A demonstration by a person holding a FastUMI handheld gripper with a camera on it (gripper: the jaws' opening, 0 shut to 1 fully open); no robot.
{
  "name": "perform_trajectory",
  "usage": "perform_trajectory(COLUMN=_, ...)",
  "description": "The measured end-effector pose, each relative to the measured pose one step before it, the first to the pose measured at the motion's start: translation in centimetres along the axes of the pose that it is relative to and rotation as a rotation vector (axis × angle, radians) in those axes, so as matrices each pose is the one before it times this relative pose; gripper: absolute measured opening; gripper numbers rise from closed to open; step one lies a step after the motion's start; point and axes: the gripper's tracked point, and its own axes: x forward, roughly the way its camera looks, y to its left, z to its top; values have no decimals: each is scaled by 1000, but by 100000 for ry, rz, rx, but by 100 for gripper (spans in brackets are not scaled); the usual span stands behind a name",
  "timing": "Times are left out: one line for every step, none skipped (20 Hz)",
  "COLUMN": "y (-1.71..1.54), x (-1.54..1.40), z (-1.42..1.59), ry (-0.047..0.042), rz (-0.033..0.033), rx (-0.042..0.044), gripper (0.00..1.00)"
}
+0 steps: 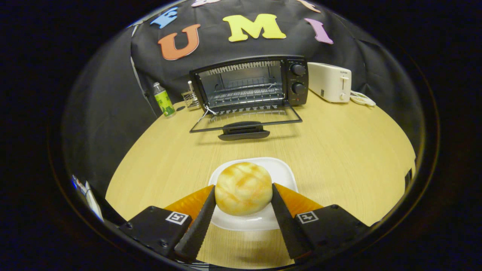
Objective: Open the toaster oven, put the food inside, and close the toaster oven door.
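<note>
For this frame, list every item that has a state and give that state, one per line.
toaster oven: door folded down flat, open, rack inside bare
bun: on the white plate, between the fingers
gripper: both fingers against the bun's sides, shut on it
toaster: lever up
bottle: upright, capped

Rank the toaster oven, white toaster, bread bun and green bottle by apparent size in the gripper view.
1. Toaster oven, door open.
2. Bread bun, between the gripper jaws; it looms large from nearness.
3. White toaster.
4. Green bottle.
</note>
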Motion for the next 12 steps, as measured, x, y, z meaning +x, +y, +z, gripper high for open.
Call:
perform_trajectory(y=573, x=-396, z=437, ry=-1345, rz=1852, rx=465, gripper=88)
perform_trajectory(y=499, x=-273, z=566, ry=-887, rz=1683, rx=603, gripper=86)
perform_trajectory(y=286, x=-252, z=546, ry=-1062, rz=1457, rx=734, gripper=86)
perform_trajectory(y=539, x=-148, z=766, ry=-1285, rz=2156, rx=36, gripper=85)
perform_trajectory(y=610, x=-61, z=751, ry=-1494, rz=1949, rx=-692, gripper=85)
perform_trajectory(y=202, x=2, z=882, ry=-1751, rz=390, rx=-998, gripper=84)
perform_trajectory(y=224, x=44, z=995, ry=-2442, rz=613, rx=-208, gripper=84)
perform_trajectory(y=379, x=142, z=1062, ry=-2319, rz=1412, rx=561, gripper=84)
perform_trajectory(y=542, x=170, z=733, ry=-1664, rz=2089, rx=1431, gripper=84)
perform_trajectory(y=293, x=263, z=1149, ry=-2768, rz=1528, rx=1817, gripper=84)
perform_trajectory(y=-15, x=398, z=1213, ry=-3369, rz=201, rx=1991, gripper=84)
perform_trajectory(y=-113, x=373, z=1072, ry=-2830, rz=-242, rx=1313, gripper=84)
